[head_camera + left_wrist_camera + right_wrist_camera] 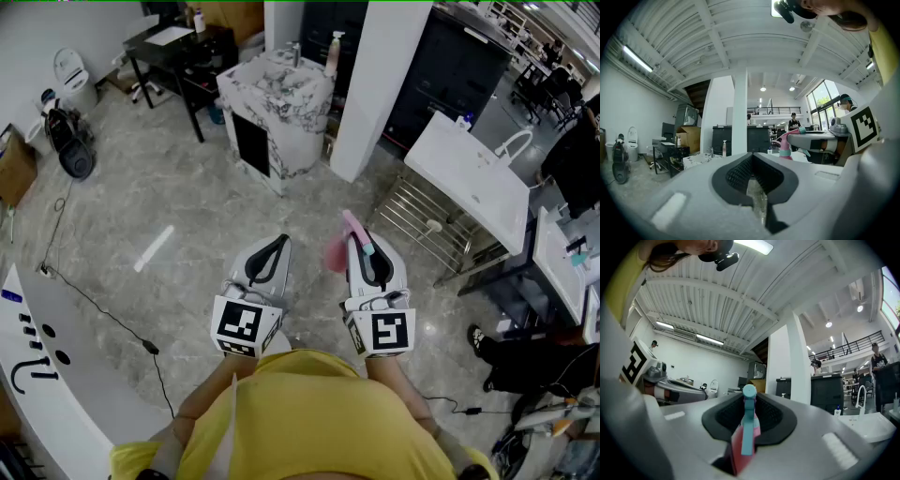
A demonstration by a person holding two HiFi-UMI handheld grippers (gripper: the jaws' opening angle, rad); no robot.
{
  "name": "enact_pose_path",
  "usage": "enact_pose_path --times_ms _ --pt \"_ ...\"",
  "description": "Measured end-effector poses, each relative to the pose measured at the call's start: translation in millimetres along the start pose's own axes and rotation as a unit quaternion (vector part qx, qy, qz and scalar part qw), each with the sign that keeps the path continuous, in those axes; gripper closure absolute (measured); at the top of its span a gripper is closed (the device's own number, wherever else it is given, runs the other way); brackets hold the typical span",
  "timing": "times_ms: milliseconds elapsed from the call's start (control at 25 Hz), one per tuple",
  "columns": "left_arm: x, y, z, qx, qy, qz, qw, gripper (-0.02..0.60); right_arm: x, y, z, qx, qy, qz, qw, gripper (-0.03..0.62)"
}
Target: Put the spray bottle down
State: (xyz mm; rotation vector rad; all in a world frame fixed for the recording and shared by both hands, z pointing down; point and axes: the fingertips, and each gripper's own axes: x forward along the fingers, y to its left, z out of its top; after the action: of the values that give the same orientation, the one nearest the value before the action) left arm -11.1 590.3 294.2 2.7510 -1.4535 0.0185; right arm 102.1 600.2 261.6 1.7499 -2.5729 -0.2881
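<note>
In the head view, the yellow shirt (309, 412) is covering most of both arms, and the right gripper (362, 240) is hiding much of the spray bottle (337, 251). Only the bottle's pink side and a bit of teal are showing, out over the grey floor (178, 197). The left gripper (279, 240) and the right one are being held side by side, pointing level and away from the person.

In the left gripper view, the left gripper (752, 157) is showing its jaws drawn together with nothing between them. The bottle (785, 144) is appearing small at the right, beside the right gripper's marker cube (863, 126), whose jaws are out of sight here.

In the right gripper view, the right gripper (749, 397) is clamping the spray bottle (746, 430) between its jaws. The teal head is poking up and the pink body's lower end is being cut off by the gripper's shell.
</note>
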Motion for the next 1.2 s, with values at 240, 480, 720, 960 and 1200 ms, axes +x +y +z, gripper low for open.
enact_pose_path --times_ms 240,480,720,960,1200 --pt "23 4 -2 0.004 -0.002 -0.001 1.0 0.581 15 -19 -11 0.029 -0.001 -0.006 1.0 0.531" --pt "64 33 -13 -0.002 -0.001 -0.004 1.0 0.581 59 -37 -30 0.029 0.003 -0.011 1.0 0.531" --pt "130 88 -17 -0.007 0.002 -0.015 0.9999 0.581 139 -61 -44 0.03 0.004 -0.022 0.999 0.531" --pt "203 155 3 0.006 -0.016 -0.023 0.9996 0.581 238 -84 -49 0.029 0.0 -0.029 0.999 0.53" --pt "271 209 0 0.006 -0.008 -0.042 0.9991 0.581 321 -105 -62 0.03 0.003 -0.043 0.999 0.53"
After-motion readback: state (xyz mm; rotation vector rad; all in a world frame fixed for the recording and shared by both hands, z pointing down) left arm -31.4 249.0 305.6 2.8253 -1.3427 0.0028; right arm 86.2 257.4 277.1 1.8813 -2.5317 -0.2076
